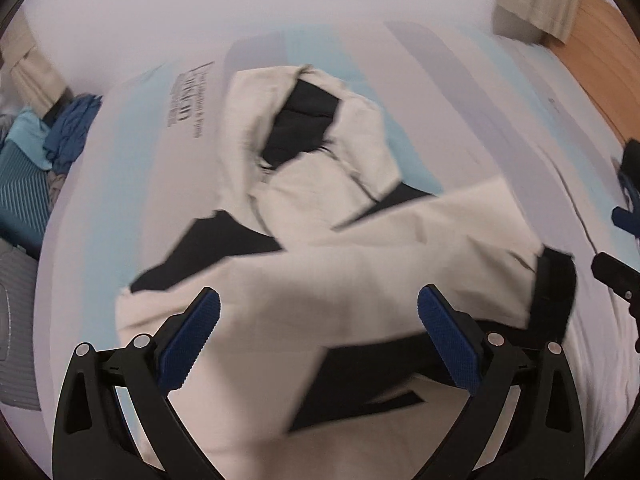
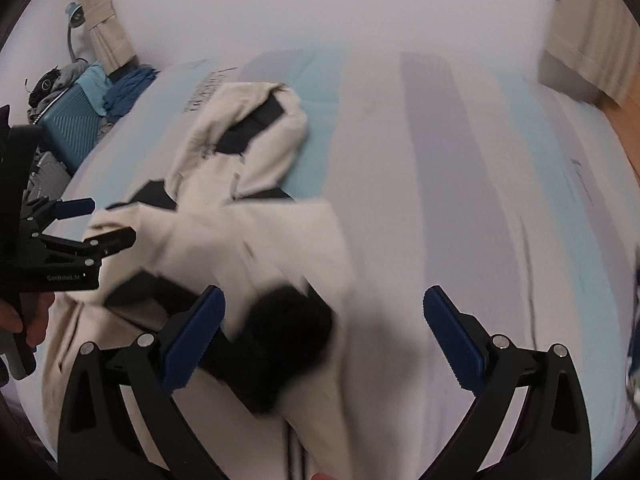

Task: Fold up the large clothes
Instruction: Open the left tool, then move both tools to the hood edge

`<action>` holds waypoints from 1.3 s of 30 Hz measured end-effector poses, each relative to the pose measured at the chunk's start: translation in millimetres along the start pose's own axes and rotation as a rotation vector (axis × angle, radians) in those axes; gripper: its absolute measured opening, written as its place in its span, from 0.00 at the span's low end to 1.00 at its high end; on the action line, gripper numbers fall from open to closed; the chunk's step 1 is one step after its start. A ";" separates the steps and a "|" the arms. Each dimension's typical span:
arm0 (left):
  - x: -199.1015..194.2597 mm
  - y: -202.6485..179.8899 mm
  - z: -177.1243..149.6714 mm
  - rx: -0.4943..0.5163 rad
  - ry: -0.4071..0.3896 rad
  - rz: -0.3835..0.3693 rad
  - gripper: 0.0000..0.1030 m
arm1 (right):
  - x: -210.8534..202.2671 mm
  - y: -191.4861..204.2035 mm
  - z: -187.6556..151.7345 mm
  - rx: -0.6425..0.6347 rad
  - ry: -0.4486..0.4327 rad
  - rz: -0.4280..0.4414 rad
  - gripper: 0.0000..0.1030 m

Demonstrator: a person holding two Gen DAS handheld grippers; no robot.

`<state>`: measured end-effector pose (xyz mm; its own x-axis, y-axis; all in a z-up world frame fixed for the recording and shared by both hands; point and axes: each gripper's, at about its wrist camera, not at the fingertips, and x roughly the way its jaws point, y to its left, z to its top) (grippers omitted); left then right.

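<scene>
Your jacket (image 1: 320,280), cream with black panels, is lying rumpled on the bed (image 1: 460,100), hood end pointing away from you toward the wall. Your left hand-held gripper (image 1: 318,316) hovers right over the near part of it with both jaws spread wide, nothing between them. Your right hand-held gripper (image 2: 324,320) is released too, jaws wide apart; the jacket's black cuff (image 2: 288,328) sits just inside its left finger, and the rest of the gap shows bare striped sheet. Both views are pretty motion-blurred. Left of the bed there's a teal suitcase (image 2: 72,124) with blue clothes (image 2: 128,88) piled on it.
</scene>
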<state>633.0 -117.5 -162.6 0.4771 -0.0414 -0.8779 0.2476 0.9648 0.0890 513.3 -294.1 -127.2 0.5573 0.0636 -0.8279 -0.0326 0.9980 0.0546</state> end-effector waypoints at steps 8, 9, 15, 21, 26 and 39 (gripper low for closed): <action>20.2 47.8 46.0 -0.008 -0.003 -0.016 0.94 | 38.2 24.9 73.2 0.024 0.021 -0.008 0.92; 24.0 52.5 50.4 -0.011 -0.007 -0.017 0.94 | 41.9 26.6 79.4 0.019 0.018 -0.015 0.92; 57.9 72.7 72.0 -0.030 0.001 -0.027 0.94 | 77.2 41.7 108.1 -0.021 0.019 -0.035 0.92; 94.2 92.5 94.5 -0.058 0.041 -0.057 0.94 | 123.6 48.0 135.4 -0.039 0.065 0.006 0.92; 125.5 110.1 121.3 -0.087 0.067 -0.098 0.94 | 167.1 47.9 164.7 -0.057 0.107 0.026 0.91; 201.9 128.4 175.8 -0.101 0.115 -0.133 0.94 | 265.4 24.4 222.3 0.058 0.212 0.032 0.89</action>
<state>909.3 -47.6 -245.7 0.3451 -0.1463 -0.9271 0.2133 0.9742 -0.0743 844.9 -253.6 -221.5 0.3692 0.1001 -0.9239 0.0035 0.9940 0.1091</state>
